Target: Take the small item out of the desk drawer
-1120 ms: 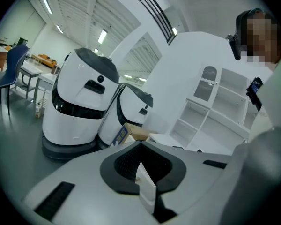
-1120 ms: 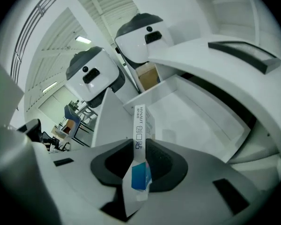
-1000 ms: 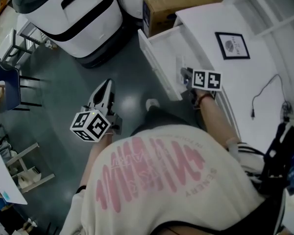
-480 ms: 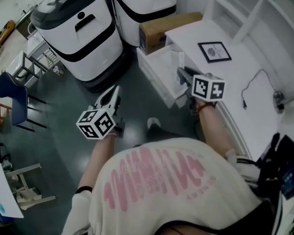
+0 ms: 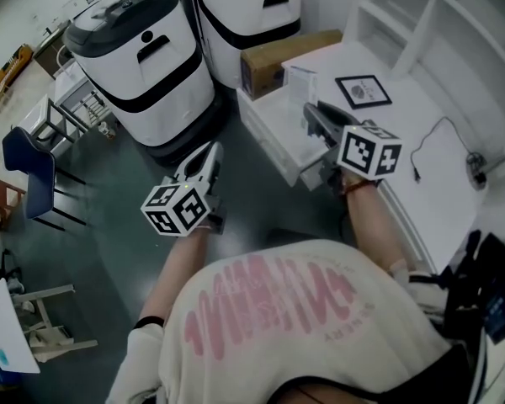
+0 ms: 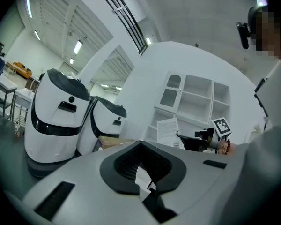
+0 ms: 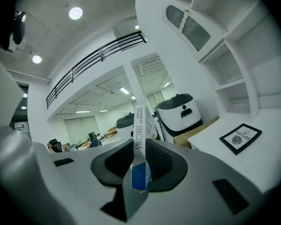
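a: what's in front of you, big things first?

b: two white machines (image 5: 139, 74) stand on the floor off to my left. the desk (image 5: 438, 200) runs along my right, and its drawer (image 5: 269, 141) is pulled open from the front edge.

a: and the tongs?

b: my right gripper (image 7: 140, 146) is clenched on the packet (image 7: 139, 125), a thin white one with a blue end. it stands upright between the pads. my left gripper (image 5: 209, 151) hangs over the floor, well apart from the drawer. its jaws are pressed together on nothing.

a: so where is the packet compared with the drawer?

b: it's up in the air over the open drawer, near the desk's front edge. it touches neither the drawer walls nor the desktop.

a: which step is that?

b: i'd call it the tail of the take-out. the packet looks clear of the drawer, so the main job seems nearly done.

a: what does the next move need?

b: a steady grip, since the packet is thin and could pivot. i'd carry it in over the desktop to a bare spot short of the frame (image 5: 364, 91). then i'd lower it before easing the jaws apart.
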The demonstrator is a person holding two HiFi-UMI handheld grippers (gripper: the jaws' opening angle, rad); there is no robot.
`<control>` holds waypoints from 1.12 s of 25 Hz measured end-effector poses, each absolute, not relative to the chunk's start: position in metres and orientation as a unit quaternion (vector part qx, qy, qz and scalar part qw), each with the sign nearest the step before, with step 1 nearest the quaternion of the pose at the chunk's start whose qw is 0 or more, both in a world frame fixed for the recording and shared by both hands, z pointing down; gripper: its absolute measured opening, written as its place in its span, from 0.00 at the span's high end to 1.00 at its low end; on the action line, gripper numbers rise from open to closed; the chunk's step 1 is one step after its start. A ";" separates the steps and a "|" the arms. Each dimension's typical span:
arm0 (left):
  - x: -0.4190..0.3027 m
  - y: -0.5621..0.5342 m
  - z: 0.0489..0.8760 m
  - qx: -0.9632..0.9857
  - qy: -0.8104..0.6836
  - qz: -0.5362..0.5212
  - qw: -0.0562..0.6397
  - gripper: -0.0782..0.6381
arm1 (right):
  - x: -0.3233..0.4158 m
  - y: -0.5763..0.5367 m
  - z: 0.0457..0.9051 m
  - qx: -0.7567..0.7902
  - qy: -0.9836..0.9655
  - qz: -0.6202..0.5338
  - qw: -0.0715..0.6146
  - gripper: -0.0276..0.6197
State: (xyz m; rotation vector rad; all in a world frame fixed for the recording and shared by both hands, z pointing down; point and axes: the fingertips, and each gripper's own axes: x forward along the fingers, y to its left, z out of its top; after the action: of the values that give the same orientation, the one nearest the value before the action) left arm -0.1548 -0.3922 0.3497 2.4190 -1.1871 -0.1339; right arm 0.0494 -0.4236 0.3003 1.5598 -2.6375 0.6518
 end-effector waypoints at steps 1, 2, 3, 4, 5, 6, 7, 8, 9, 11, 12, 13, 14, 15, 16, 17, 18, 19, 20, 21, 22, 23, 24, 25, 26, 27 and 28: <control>-0.154 -0.390 0.348 0.875 -0.429 -0.050 0.218 0.85 | 0.049 -0.422 0.297 0.495 -0.844 0.205 0.001 0.81; -0.153 -0.389 0.347 0.876 -0.429 -0.050 0.215 0.85 | 0.047 -0.420 0.295 0.492 -0.847 0.202 0.000 0.81; -0.152 -0.387 0.346 0.876 -0.429 -0.050 0.213 0.85 | 0.046 -0.417 0.295 0.489 -0.849 0.201 -0.001 0.81; -0.151 -0.385 0.344 0.877 -0.429 -0.051 0.210 0.85 | 0.046 -0.415 0.295 0.488 -0.850 0.201 -0.001 0.81; -0.149 -0.384 0.342 0.877 -0.429 -0.053 0.209 0.85 | 0.046 -0.413 0.295 0.486 -0.850 0.201 -0.001 0.81; -0.148 -0.383 0.340 0.878 -0.428 -0.054 0.207 0.85 | 0.046 -0.411 0.294 0.485 -0.851 0.201 -0.001 0.81; -0.145 -0.382 0.339 0.878 -0.427 -0.055 0.207 0.85 | 0.046 -0.410 0.294 0.483 -0.852 0.201 -0.001 0.81; -0.143 -0.382 0.337 0.879 -0.427 -0.055 0.206 0.85 | 0.046 -0.408 0.293 0.482 -0.854 0.199 0.000 0.81; -0.141 -0.381 0.336 0.879 -0.426 -0.056 0.206 0.85 | 0.047 -0.406 0.292 0.481 -0.854 0.197 0.001 0.81; -0.136 -0.379 0.334 0.880 -0.423 -0.058 0.206 0.85 | 0.049 -0.402 0.292 0.482 -0.854 0.196 0.003 0.81; -0.134 -0.378 0.333 0.881 -0.421 -0.058 0.206 0.85 | 0.049 -0.400 0.292 0.482 -0.854 0.197 0.004 0.81; -0.132 -0.376 0.332 0.882 -0.420 -0.058 0.205 0.85 | 0.050 -0.398 0.293 0.481 -0.854 0.198 0.004 0.81; -0.130 -0.375 0.331 0.883 -0.419 -0.058 0.204 0.85 | 0.050 -0.396 0.294 0.480 -0.854 0.198 0.005 0.81; -0.128 -0.373 0.331 0.883 -0.418 -0.058 0.204 0.85 | 0.050 -0.395 0.295 0.479 -0.855 0.199 0.007 0.81; -0.126 -0.372 0.330 0.883 -0.418 -0.059 0.203 0.85 | 0.051 -0.393 0.297 0.478 -0.855 0.200 0.009 0.81; -0.124 -0.371 0.330 0.883 -0.418 -0.059 0.203 0.85 | 0.052 -0.392 0.298 0.477 -0.855 0.202 0.010 0.81; -0.122 -0.369 0.330 0.883 -0.418 -0.059 0.204 0.85 | 0.053 -0.391 0.299 0.477 -0.855 0.202 0.011 0.81; -0.121 -0.368 0.331 0.884 -0.417 -0.058 0.204 0.85 | 0.054 -0.390 0.300 0.477 -0.855 0.203 0.013 0.81; -0.121 -0.366 0.331 0.884 -0.417 -0.058 0.205 0.85 | 0.054 -0.389 0.301 0.477 -0.855 0.204 0.014 0.81; -0.121 -0.365 0.331 0.884 -0.416 -0.058 0.206 0.85 | 0.054 -0.387 0.301 0.477 -0.855 0.204 0.015 0.81; -0.122 -0.364 0.330 0.884 -0.416 -0.058 0.206 0.85 | 0.054 -0.386 0.301 0.478 -0.854 0.205 0.016 0.81; -0.122 -0.363 0.330 0.884 -0.416 -0.057 0.206 0.85 | 0.054 -0.385 0.302 0.478 -0.854 0.206 0.017 0.81; -0.123 -0.361 0.330 0.884 -0.417 -0.057 0.206 0.85 | 0.054 -0.384 0.302 0.479 -0.853 0.206 0.018 0.81; -0.123 -0.360 0.331 0.883 -0.417 -0.056 0.207 0.85 | 0.055 -0.382 0.303 0.479 -0.853 0.207 0.019 0.81; -0.122 -0.359 0.331 0.883 -0.417 -0.056 0.207 0.85 | 0.055 -0.381 0.305 0.479 -0.852 0.208 0.019 0.81; -0.122 -0.358 0.332 0.883 -0.418 -0.056 0.207 0.85 | 0.056 -0.379 0.306 0.479 -0.852 0.210 0.020 0.81; -0.122 -0.357 0.332 0.883 -0.418 -0.056 0.208 0.85 | 0.056 -0.378 0.308 0.479 -0.852 0.211 0.020 0.81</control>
State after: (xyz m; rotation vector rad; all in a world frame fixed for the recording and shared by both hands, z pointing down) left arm -0.1216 -0.3567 0.3321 2.4577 -1.1633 -0.1553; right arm 0.0564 -0.3781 0.3076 1.4846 -2.6425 0.6541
